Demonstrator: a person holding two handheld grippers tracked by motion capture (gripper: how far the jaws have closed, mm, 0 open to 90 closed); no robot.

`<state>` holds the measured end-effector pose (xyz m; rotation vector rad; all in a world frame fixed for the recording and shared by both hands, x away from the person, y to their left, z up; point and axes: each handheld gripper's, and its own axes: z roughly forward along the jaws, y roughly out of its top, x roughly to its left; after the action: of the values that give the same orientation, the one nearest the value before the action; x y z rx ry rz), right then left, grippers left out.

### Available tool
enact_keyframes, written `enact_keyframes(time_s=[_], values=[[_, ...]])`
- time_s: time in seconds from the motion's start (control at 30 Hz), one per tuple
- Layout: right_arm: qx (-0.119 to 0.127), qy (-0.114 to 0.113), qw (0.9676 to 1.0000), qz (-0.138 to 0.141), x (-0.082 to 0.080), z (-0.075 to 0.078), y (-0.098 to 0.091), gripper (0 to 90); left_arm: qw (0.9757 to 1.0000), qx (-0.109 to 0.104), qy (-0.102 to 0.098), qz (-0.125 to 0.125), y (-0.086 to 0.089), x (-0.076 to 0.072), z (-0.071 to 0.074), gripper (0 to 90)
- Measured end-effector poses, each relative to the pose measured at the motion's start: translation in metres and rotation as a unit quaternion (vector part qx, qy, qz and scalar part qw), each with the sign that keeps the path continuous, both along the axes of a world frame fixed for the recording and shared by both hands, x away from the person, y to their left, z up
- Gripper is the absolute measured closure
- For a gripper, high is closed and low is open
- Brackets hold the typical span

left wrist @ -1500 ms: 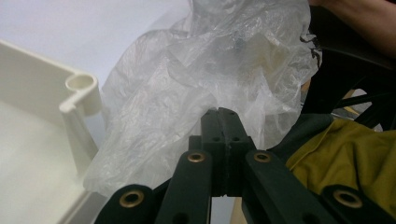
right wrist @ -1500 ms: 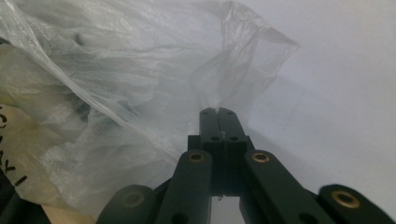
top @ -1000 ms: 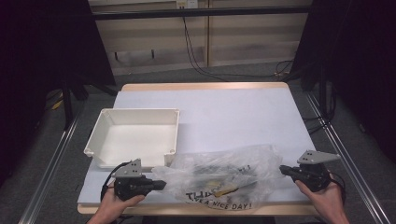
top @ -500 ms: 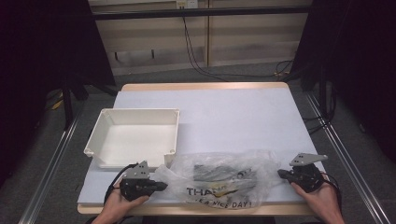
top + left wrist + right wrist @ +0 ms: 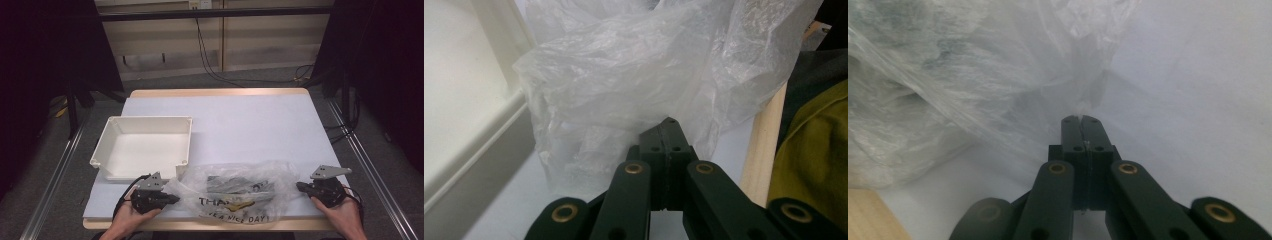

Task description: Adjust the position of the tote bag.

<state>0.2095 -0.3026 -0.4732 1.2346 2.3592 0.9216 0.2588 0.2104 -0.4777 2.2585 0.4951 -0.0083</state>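
**Near worktop edge: bag pinched at both ends**

Along the near edge of the worktop [image 5: 260,120] lies a clear plastic bag [image 5: 235,192] with dark printed lettering and dark contents inside, too blurred to identify. Left hand-held gripper [image 5: 175,199] sits at the bag's left end, jaws clenched on a fold of the film; the left gripper view shows plastic bunched right at the closed tips. Right hand-held gripper [image 5: 300,186] sits at the bag's right end, jaws pressed together with a thin bit of film caught at the tips in the right gripper view. Bag stretched between the two, resting on the worktop. White tray [image 5: 185,145] stands just behind the bag's left part, close to the left hand-held gripper; its near right corner nearly meets the plastic.
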Motion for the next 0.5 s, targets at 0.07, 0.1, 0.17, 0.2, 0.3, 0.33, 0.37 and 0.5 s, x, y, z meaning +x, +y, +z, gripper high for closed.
enact_keyframes(time_s=[0.07, 0.1, 0.17, 0.2, 0.3, 0.33, 0.37, 0.5], values=[[0.004, -0.005, 1.0, -0.006, -0.001, 0.002, 0.0, 83.3, 0.9999, -0.016, 0.002, 0.007, 0.004, -0.002, 0.005, 88.6], [0.009, -0.009, 0.9999, -0.007, -0.001, 0.004, -0.001, 80.3, 0.9996, -0.025, 0.0, 0.012, 0.006, -0.003, 0.007, 86.0], [0.028, -0.022, 0.9993, -0.012, -0.002, 0.01, -0.004, 74.4, 0.999, -0.04, -0.002, 0.018, 0.011, -0.005, 0.011, 79.8], [0.035, -0.026, 0.999, -0.01, -0.003, 0.012, -0.005, 72.7, 0.9988, -0.046, -0.002, 0.019, 0.014, -0.006, 0.013, 78.0], [0.047, -0.044, 0.9979, -0.013, -0.006, 0.02, -0.007, 62.6, 0.9975, -0.062, -0.01, 0.033, 0.018, -0.009, 0.022, 68.6], [0.051, -0.052, 0.9972, -0.017, -0.007, 0.023, -0.007, 57.7, 0.9968, -0.071, -0.01, 0.035, 0.019, -0.01, 0.025, 65.7], [0.053, -0.058, 0.9968, -0.016, -0.008, 0.026, -0.007, 55.5, 0.9965, -0.074, -0.017, 0.036, 0.02, -0.01, 0.028, 64.2], [0.072, -0.08, 0.994, -0.019, -0.011, 0.041, -0.01, 46.6, 0.9946, -0.089, -0.023, 0.047, 0.023, -0.012, 0.04, 55.0]])
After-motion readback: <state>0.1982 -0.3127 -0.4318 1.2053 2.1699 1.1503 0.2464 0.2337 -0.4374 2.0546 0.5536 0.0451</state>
